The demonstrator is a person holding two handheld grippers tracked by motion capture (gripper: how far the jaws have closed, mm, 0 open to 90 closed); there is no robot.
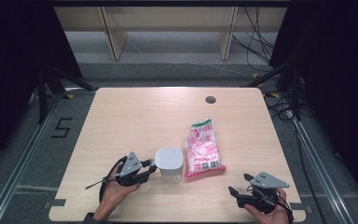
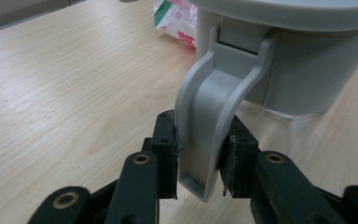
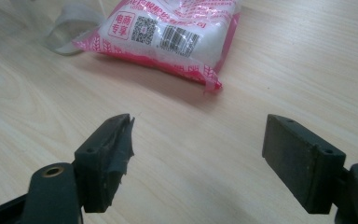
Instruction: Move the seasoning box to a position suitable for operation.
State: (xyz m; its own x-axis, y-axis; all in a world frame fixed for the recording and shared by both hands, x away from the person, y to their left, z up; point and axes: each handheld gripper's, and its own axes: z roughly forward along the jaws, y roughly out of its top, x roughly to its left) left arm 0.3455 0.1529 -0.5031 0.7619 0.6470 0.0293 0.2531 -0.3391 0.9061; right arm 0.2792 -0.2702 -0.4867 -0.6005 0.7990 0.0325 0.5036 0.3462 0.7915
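The jaws of the left gripper (image 1: pixel 150 164) are clamped on the grey latch flap (image 2: pixel 209 126) of the lidded container (image 1: pixel 169 163), which stands on the table (image 1: pixel 135 116) near its front edge. Just right of it lies the pink-and-white bag (image 1: pixel 203 149). Farther right, the right gripper (image 1: pixel 239 184) holds its 2 jaws wide apart over bare wood.

container (image 1: pixel 169 163) left of bag (image 1: pixel 204 148)
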